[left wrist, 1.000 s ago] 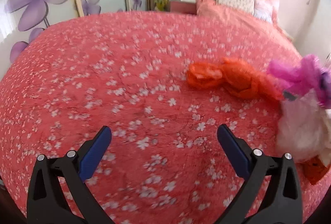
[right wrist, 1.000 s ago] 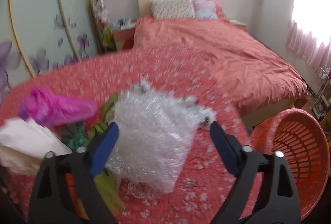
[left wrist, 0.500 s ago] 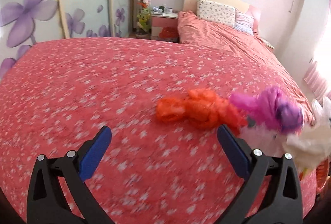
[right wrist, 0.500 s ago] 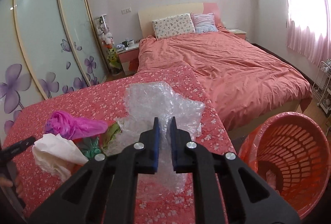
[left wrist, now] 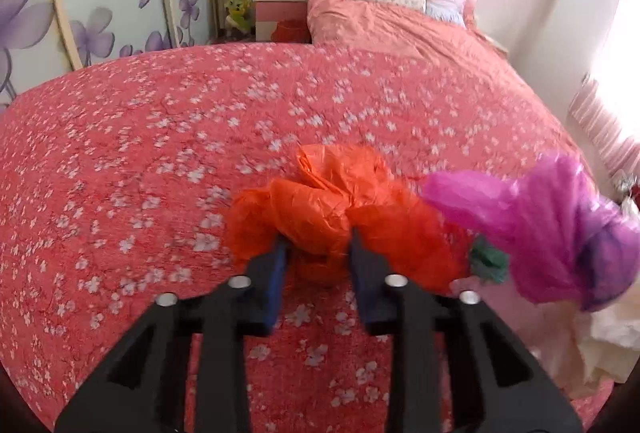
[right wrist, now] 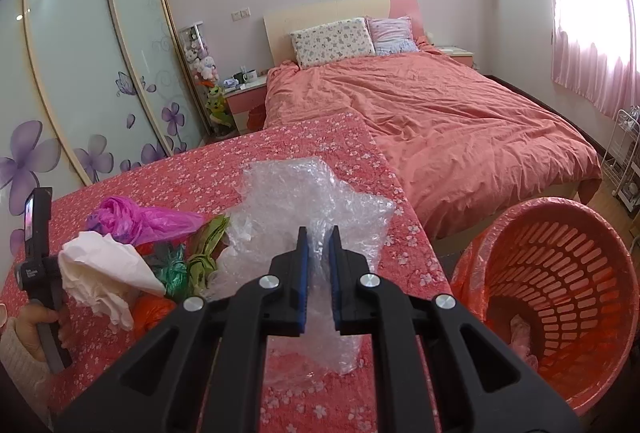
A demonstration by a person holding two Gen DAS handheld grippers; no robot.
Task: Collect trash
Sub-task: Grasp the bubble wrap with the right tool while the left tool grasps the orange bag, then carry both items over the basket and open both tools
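Orange crinkled plastic, the orange bag [left wrist: 320,209], sits bunched between the fingers of the left gripper [left wrist: 318,253], whose jaws pinch its near fold against the flowered tablecloth [left wrist: 160,153]; judging by that bite, it is held low for lifting. Just right of it lie the magenta bag [left wrist: 532,217] and white paper [right wrist: 104,269], heaped so that they touch. Further right, the right gripper [right wrist: 318,245] is pressed together on the clear bubble wrap [right wrist: 304,209], which stands up beyond the fingers. The red basket [right wrist: 560,273] waits off the table's right edge, probably the drop point.
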